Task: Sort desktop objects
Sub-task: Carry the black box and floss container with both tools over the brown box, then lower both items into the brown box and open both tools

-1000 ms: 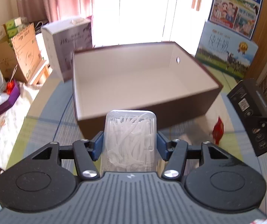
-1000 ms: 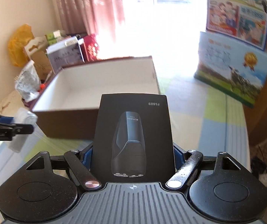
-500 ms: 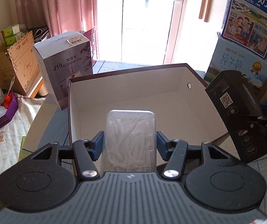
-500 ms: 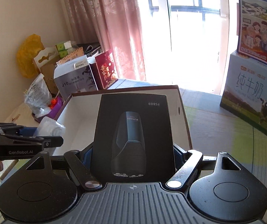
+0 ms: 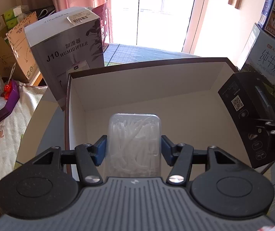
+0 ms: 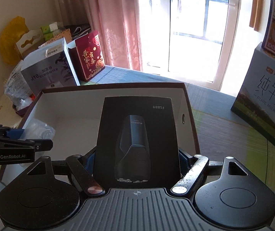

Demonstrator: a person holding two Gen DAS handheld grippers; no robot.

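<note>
Cardboard tray (image 5: 143, 73): largest item; brown outside, pale inside, open-topped, standing on the bench; floor bare as far as seen. Stiff walls, judged steady enough to receive drops.
Black carton (image 6: 137, 134): shaver packaging, held over the tray's right part. Rigid, probably light; smooth printed faces may slip, so a grip across the side edges suits.
Clear case (image 5: 134, 142): thin plastic, full of white picks, held above the tray's left part. Light, likely brittle; squeeze gently at mid-sides.
Right gripper (image 6: 137, 160): jaws closed on carton flanks.
Left gripper (image 5: 133, 150): jaws closed against the case's sides.
</note>
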